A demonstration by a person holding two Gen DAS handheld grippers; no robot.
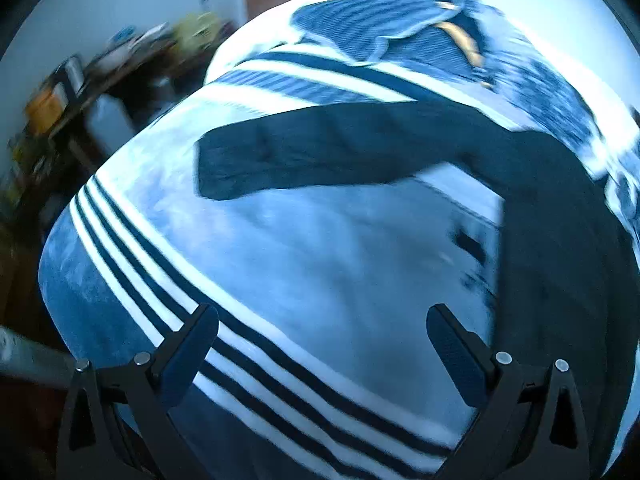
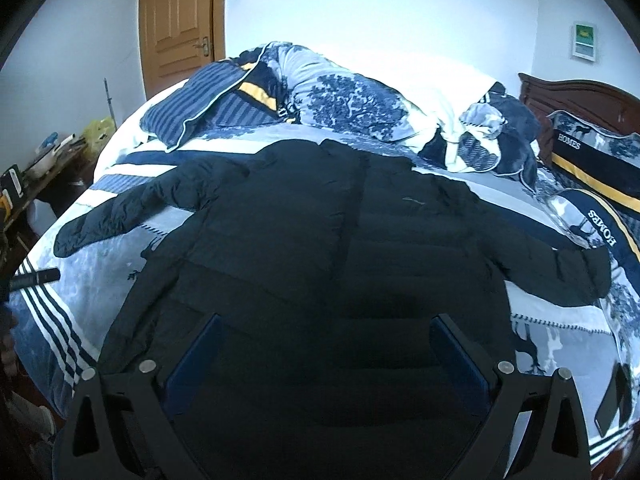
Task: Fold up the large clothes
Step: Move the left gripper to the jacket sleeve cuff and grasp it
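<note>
Now black jacket [image 2: 320,240] flat on bed [image 2: 568,312], under spread right jaws; left jaws spread, beside sleeve [image 1: 312,152].

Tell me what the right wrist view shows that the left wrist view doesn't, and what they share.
Only the right wrist view shows the whole black jacket spread flat with both sleeves out, the pillows marked HOMES, the wooden headboard, and the right gripper open above the jacket's hem.

Only the left wrist view, which is motion-blurred, shows the left gripper open over bare bedspread, holding nothing.

Both show one outstretched sleeve, the striped bedspread, the blue pillows, the wooden door and the cluttered side table.
</note>
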